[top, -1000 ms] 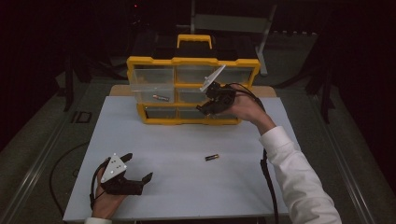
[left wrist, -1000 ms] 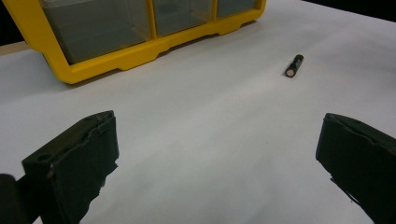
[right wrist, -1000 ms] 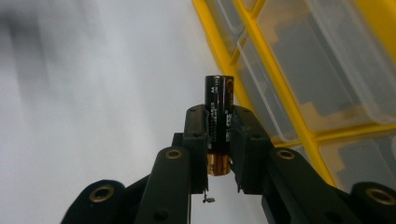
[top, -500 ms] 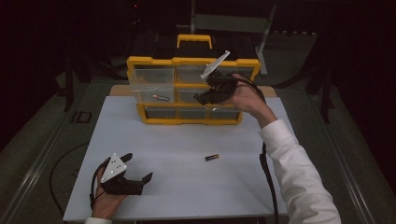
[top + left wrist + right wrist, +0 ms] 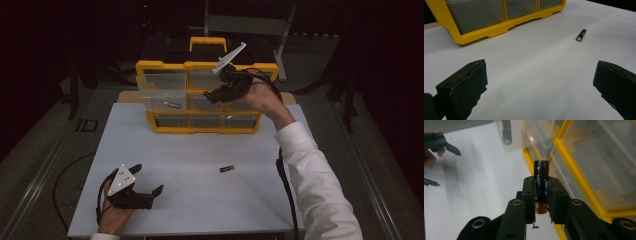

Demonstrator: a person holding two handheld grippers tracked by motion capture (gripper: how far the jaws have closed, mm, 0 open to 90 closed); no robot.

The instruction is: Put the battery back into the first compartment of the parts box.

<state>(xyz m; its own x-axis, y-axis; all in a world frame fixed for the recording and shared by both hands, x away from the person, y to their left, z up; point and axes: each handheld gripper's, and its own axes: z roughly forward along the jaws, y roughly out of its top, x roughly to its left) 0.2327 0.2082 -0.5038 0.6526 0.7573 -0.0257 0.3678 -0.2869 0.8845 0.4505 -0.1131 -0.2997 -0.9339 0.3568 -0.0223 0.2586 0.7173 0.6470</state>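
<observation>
— Your right gripper (image 5: 212, 95) rose from the middle row of the yellow drawer cabinet (image 5: 165, 65) to its top row.
— And what did it carry?
— Its jaws were clamped on a battery (image 5: 541, 178), held up in front of the clear drawers, wrist bent toward them.
— My left hand?
— Your left gripper (image 5: 150, 187) stayed low on the white table (image 5: 200, 200), jaws spread wide with nothing between them; a second battery (image 5: 227, 169) lay near the middle.

The room is dark; light falls from above on the white table (image 5: 200, 165), which glows pale while its surroundings sink to black. Shadows under the left gripper (image 5: 539, 82) are soft. In the right gripper view the table's far edge and the drawers (image 5: 599, 157) are blurred, with a small glare spot.
</observation>
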